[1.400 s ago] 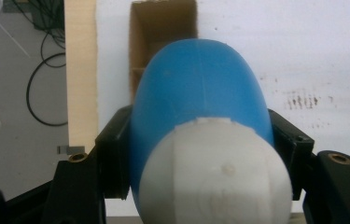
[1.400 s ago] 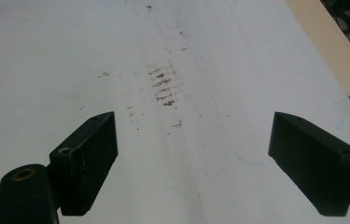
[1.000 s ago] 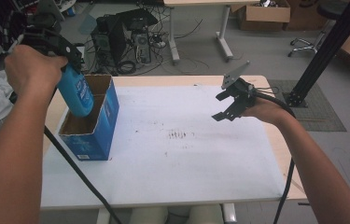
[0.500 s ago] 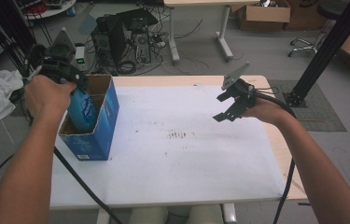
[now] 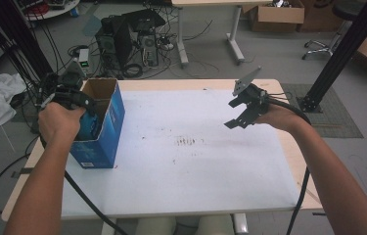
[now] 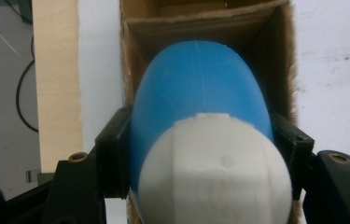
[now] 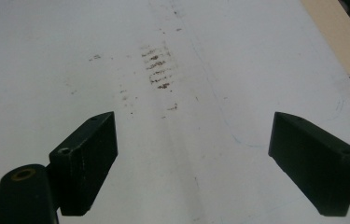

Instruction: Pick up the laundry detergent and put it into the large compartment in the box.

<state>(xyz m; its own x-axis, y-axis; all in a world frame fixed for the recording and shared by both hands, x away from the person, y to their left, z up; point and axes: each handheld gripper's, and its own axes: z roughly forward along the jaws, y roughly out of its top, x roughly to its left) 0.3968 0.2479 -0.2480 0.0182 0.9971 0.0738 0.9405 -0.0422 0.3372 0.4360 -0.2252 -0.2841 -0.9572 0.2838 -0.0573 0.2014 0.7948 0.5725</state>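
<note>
Now: bottle held inside the box

Here the left gripper (image 5: 80, 110) sits at the open top of the box (image 5: 103, 128), which stands upright at the left end of the tabletop (image 5: 195, 166). The box is blue outside and bare brown card inside. In the left gripper view the fingers (image 6: 113, 147) pinch a blue bottle (image 6: 200, 93) from both sides, just below its white cap (image 6: 210, 172). The bottle points down into the box, its body between the card walls, the cap end toward the camera. In the high view the hand (image 5: 59, 122) covers most of the gripper, and a little of the blue bottle shows at the box rim beside it.

The right gripper (image 5: 242, 110) hangs above the right half of the tabletop, well apart from the box, held by the right hand (image 5: 276, 117). Its fingers (image 7: 86, 156) are spread wide with nothing between them. The right gripper view looks down past them at the bare white surface, with a patch of small dark smudges (image 7: 156, 65) ahead of the gap. The same smudges lie near the middle of the tabletop in the high view, between the two grippers. A cable (image 5: 85, 205) trails from the left gripper over the near edge.
</note>
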